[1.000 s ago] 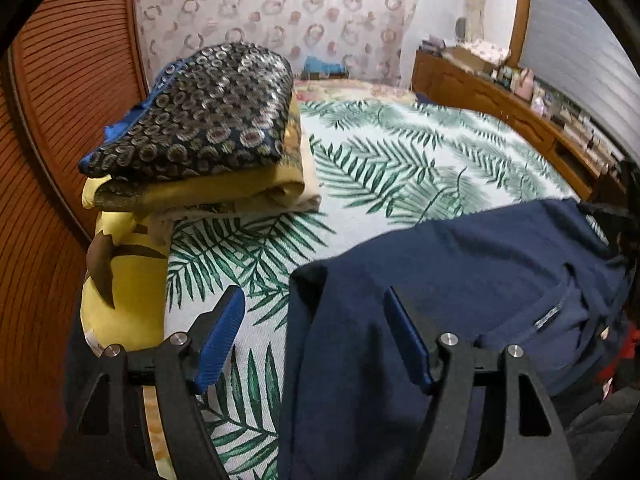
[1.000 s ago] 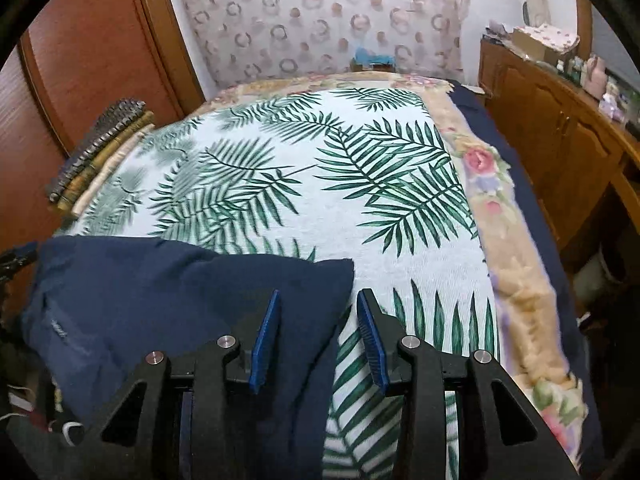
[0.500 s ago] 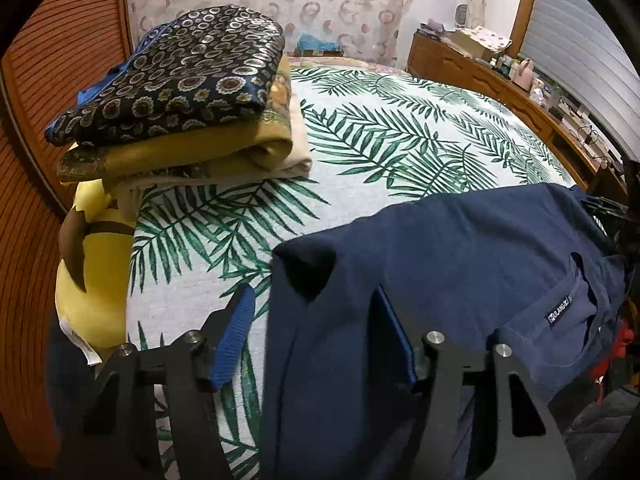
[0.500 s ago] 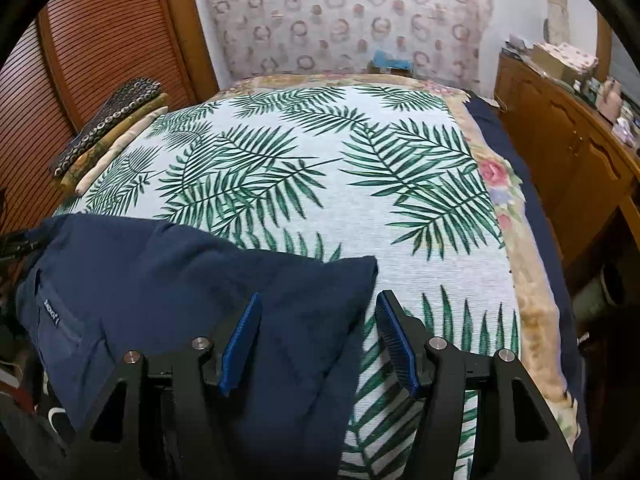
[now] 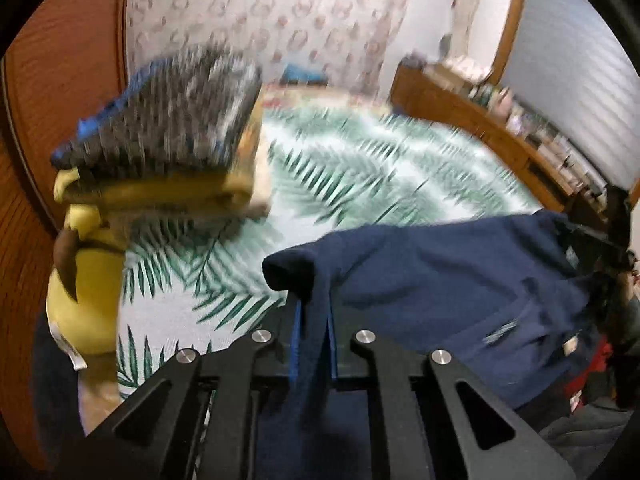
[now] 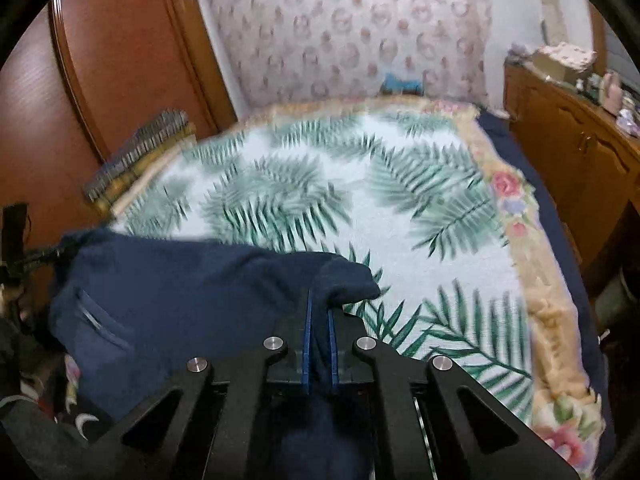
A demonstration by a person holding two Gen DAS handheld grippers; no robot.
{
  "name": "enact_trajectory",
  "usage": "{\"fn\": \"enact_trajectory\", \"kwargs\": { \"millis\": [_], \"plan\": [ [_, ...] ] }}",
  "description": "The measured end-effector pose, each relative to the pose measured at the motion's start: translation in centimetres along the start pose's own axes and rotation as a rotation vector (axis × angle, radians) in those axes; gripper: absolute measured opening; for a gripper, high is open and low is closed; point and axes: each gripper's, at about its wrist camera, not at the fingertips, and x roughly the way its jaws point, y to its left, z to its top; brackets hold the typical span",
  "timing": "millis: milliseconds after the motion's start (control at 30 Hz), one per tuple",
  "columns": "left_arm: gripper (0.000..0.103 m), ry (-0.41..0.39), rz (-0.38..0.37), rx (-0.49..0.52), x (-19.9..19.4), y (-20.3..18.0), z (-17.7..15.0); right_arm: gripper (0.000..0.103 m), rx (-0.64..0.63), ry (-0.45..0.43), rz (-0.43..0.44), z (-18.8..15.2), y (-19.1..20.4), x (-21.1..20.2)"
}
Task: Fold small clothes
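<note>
A navy blue garment [image 5: 440, 280] lies at the near edge of the bed, on the palm-leaf cover [image 5: 380, 168]. My left gripper [image 5: 312, 312] is closing its jaws on the garment's left corner, and the blue pads pinch a fold of the cloth, with the corner bunched above the tips. In the right wrist view the same garment [image 6: 180, 280] spreads to the left. My right gripper [image 6: 319, 312] is closing tight on its right corner, with cloth pressed between the pads. Both corners are lifted slightly off the cover [image 6: 360, 200].
A stack of folded clothes [image 5: 168, 120] with a dark patterned piece on top sits at the bed's left side, also visible from the right [image 6: 140, 156]. A yellow plush [image 5: 88, 288] lies below it. Wooden wardrobe doors [image 6: 120, 60] stand left, a cluttered wooden cabinet [image 6: 560, 152] right.
Both grippers went from wide open around the garment's corners to shut on the cloth. Both have risen a little, pulling the corners up; the picture is blurred by motion.
</note>
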Motion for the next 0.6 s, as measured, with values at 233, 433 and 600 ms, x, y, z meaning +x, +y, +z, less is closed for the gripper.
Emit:
{"fn": "enact_trajectory", "kwargs": {
  "millis": [233, 433, 600],
  "plan": [
    [0.011, -0.187, -0.041, 0.091, -7.9, -4.6, 2.0, 0.006, -0.016, -0.196, -0.016, 1.0, 1.2, -8.4],
    [0.011, -0.332, -0.082, 0.165, -14.0, -8.1, 3.6, 0.006, -0.08, -0.322, -0.031, 1.6, 2.9, -14.7],
    [0.01, -0.42, -0.111, 0.199, -17.4, -9.6, 5.4, 0.005, -0.141, -0.423, -0.023, 1.9, 5.1, -19.4]
  ]
}}
